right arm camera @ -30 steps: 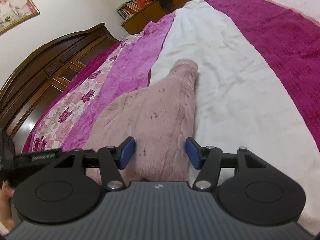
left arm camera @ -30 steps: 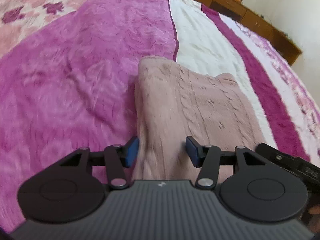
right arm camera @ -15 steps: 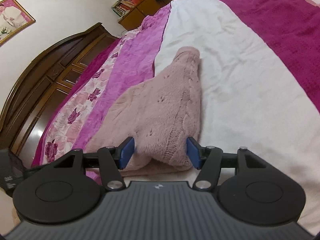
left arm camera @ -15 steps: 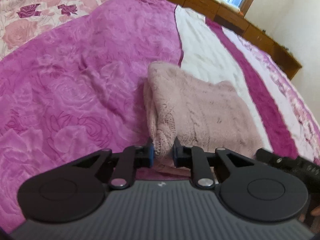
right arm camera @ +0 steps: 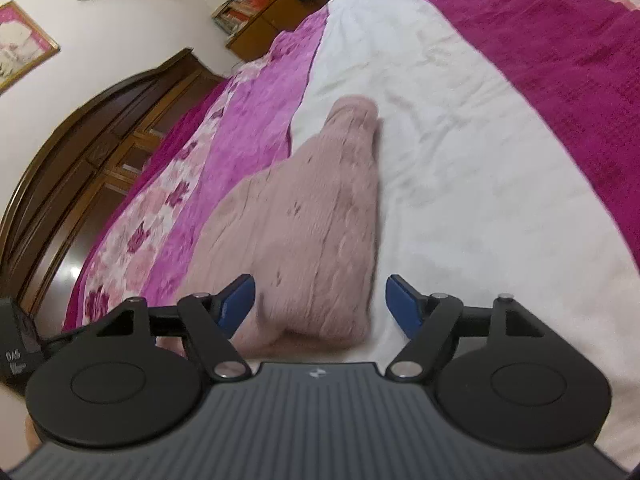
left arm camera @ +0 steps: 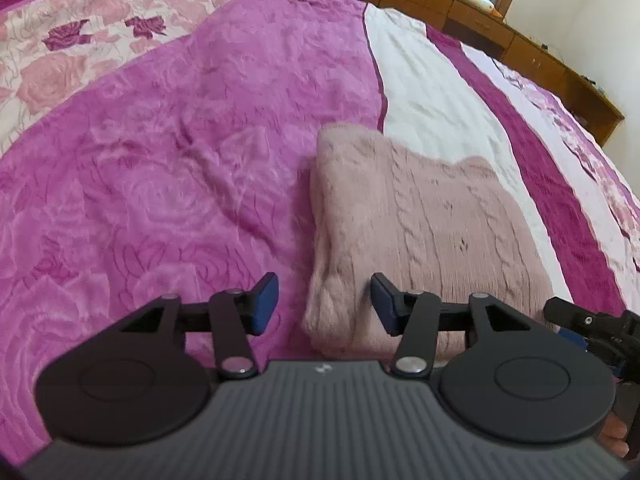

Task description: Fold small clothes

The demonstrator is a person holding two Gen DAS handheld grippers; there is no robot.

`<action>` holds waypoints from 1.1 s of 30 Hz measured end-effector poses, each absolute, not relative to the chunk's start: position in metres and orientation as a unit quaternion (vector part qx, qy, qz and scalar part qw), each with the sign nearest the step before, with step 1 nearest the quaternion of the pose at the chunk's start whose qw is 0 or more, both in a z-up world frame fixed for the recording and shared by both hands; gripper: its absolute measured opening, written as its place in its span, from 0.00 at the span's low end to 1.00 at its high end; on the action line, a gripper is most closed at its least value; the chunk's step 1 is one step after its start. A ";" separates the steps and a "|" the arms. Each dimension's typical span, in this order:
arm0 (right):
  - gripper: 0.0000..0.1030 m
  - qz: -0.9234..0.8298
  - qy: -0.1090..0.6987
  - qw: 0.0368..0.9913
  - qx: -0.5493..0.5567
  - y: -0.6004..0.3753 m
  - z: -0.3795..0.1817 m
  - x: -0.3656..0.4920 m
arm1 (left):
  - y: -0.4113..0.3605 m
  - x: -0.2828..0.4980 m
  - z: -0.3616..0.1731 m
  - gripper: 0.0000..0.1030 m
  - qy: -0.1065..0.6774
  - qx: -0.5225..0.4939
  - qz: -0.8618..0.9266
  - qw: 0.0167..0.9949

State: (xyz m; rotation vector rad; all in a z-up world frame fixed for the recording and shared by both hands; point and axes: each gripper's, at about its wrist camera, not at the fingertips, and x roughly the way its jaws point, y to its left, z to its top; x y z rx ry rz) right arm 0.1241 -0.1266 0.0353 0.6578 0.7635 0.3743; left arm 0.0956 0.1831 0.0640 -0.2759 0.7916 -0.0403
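A folded dusty-pink cable-knit sweater (left arm camera: 424, 224) lies flat on the bed, across the seam between the magenta and white stripes. My left gripper (left arm camera: 324, 304) is open, its blue pads on either side of the sweater's near left corner, not gripping. In the right wrist view the sweater (right arm camera: 304, 220) stretches away from me. My right gripper (right arm camera: 320, 304) is open around the sweater's near right corner, holding nothing. The right gripper's black body (left arm camera: 592, 324) shows at the left wrist view's right edge.
The bed cover (left arm camera: 180, 168) has magenta, white and floral stripes. A dark wooden headboard (right arm camera: 92, 140) stands at the left of the right wrist view. Wooden cabinets (left arm camera: 520, 44) line the far wall beyond the bed.
The left gripper, shut on the sweater's near corner half a second ago, has opened and let go. The right gripper stays open, opened slightly wider. The sweater's near edge has settled flat on the bed.
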 end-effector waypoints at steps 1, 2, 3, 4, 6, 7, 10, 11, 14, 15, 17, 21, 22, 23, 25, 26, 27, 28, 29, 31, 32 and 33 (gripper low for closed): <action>0.77 0.174 0.366 0.858 0.317 -0.129 0.035 0.128 | 0.185 0.099 0.064 0.58 0.385 -0.141 -0.019 0.912; 0.77 0.171 0.371 0.854 0.322 -0.130 0.034 0.133 | 0.186 0.103 0.063 0.63 0.386 -0.149 -0.019 0.910; 0.78 0.173 0.377 0.850 0.326 -0.132 0.034 0.139 | 0.188 0.107 0.061 0.73 0.386 -0.158 -0.020 0.909; 0.78 0.177 0.383 0.844 0.330 -0.132 0.032 0.146 | 0.189 0.112 0.058 0.75 0.386 -0.164 -0.022 0.908; 0.78 0.186 0.392 0.834 0.341 -0.133 0.028 0.156 | 0.191 0.124 0.050 0.75 0.398 -0.181 -0.019 0.899; 0.78 0.192 0.393 0.831 0.345 -0.132 0.025 0.159 | 0.192 0.130 0.045 0.75 0.404 -0.194 -0.022 0.894; 0.82 0.203 0.394 0.827 0.345 -0.129 0.022 0.169 | 0.196 0.138 0.036 0.75 0.406 -0.233 -0.034 0.883; 0.83 0.204 0.394 0.828 0.343 -0.127 0.021 0.172 | 0.196 0.140 0.035 0.75 0.406 -0.239 -0.038 0.881; 0.83 0.213 0.398 0.823 0.346 -0.122 0.016 0.183 | 0.190 0.144 0.031 0.74 0.407 -0.241 -0.058 0.879; 0.83 0.218 0.399 0.820 0.346 -0.120 0.014 0.187 | 0.189 0.145 0.028 0.74 0.410 -0.245 -0.069 0.876; 0.83 0.237 0.401 0.815 0.344 -0.116 0.009 0.196 | 0.187 0.149 0.020 0.73 0.418 -0.269 -0.088 0.863; 0.61 0.242 0.414 0.805 0.349 -0.109 0.003 0.209 | 0.184 0.152 0.013 0.53 0.420 -0.294 -0.101 0.853; 0.56 0.244 0.414 0.802 0.354 -0.110 0.004 0.211 | 0.184 0.151 0.014 0.47 0.418 -0.295 -0.100 0.854; 0.55 0.249 0.413 0.801 0.356 -0.110 0.006 0.213 | 0.184 0.151 0.016 0.45 0.414 -0.297 -0.101 0.854; 0.52 0.254 0.407 0.805 0.349 -0.111 0.014 0.215 | 0.184 0.151 0.019 0.41 0.413 -0.306 -0.099 0.852; 0.51 0.255 0.404 0.806 0.348 -0.112 0.019 0.215 | 0.182 0.151 0.022 0.41 0.412 -0.307 -0.100 0.852; 0.50 0.257 0.400 0.807 0.350 -0.114 0.024 0.215 | 0.179 0.151 0.026 0.40 0.411 -0.307 -0.099 0.853; 0.50 0.260 0.395 0.807 0.354 -0.116 0.031 0.214 | 0.176 0.149 0.030 0.39 0.408 -0.308 -0.100 0.854; 0.49 0.261 0.390 0.807 0.359 -0.119 0.038 0.213 | 0.173 0.147 0.035 0.39 0.404 -0.310 -0.103 0.855; 0.49 0.258 0.383 0.814 0.352 -0.125 0.055 0.207 | 0.167 0.142 0.043 0.39 0.399 -0.318 -0.114 0.852; 0.49 0.256 0.379 0.820 0.345 -0.130 0.064 0.203 | 0.162 0.140 0.047 0.39 0.400 -0.325 -0.123 0.848; 0.49 0.253 0.377 0.823 0.340 -0.136 0.072 0.198 | 0.159 0.137 0.050 0.39 0.402 -0.329 -0.130 0.845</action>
